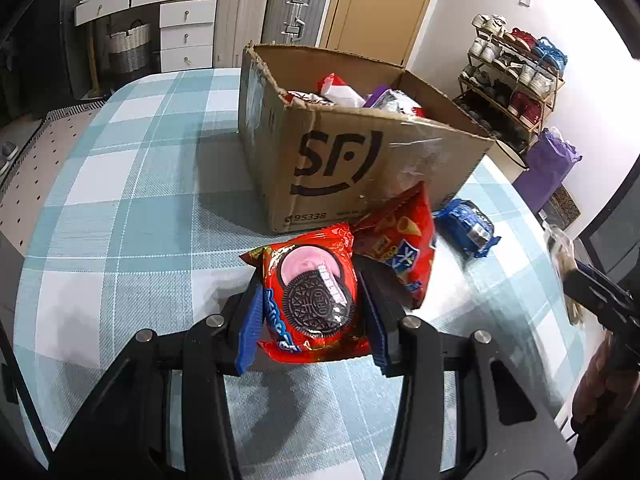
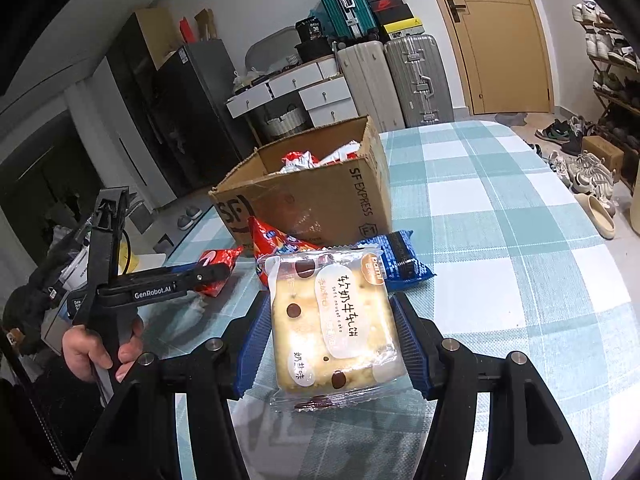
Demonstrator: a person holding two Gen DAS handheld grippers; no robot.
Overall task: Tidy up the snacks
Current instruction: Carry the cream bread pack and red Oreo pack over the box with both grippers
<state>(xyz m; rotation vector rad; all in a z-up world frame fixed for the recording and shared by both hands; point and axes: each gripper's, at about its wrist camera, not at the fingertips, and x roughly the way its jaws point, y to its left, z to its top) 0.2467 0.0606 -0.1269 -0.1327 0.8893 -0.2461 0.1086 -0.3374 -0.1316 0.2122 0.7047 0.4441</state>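
Note:
My left gripper (image 1: 310, 300) is shut on a red Oreo packet (image 1: 314, 300), held a little above the checked tablecloth in front of the open cardboard box (image 1: 340, 168). A red snack bag (image 1: 400, 240) leans against the box front, and a blue packet (image 1: 466, 226) lies to its right. In the right wrist view my right gripper (image 2: 330, 328) is shut on a clear-wrapped nougat cake (image 2: 332, 328), raised over the table. From there the left gripper (image 2: 208, 276) with the red Oreo packet (image 2: 218, 262) shows at the left, held by a hand (image 2: 100, 348). The box (image 2: 320, 204) holds several snack packets.
The blue-and-white checked table (image 2: 500, 240) stretches right of the box. A shoe rack (image 1: 516, 80) and a purple bag (image 1: 550, 168) stand beyond the table's right edge. Suitcases (image 1: 272, 12), drawers (image 1: 184, 28) and a door (image 2: 496, 36) line the far wall.

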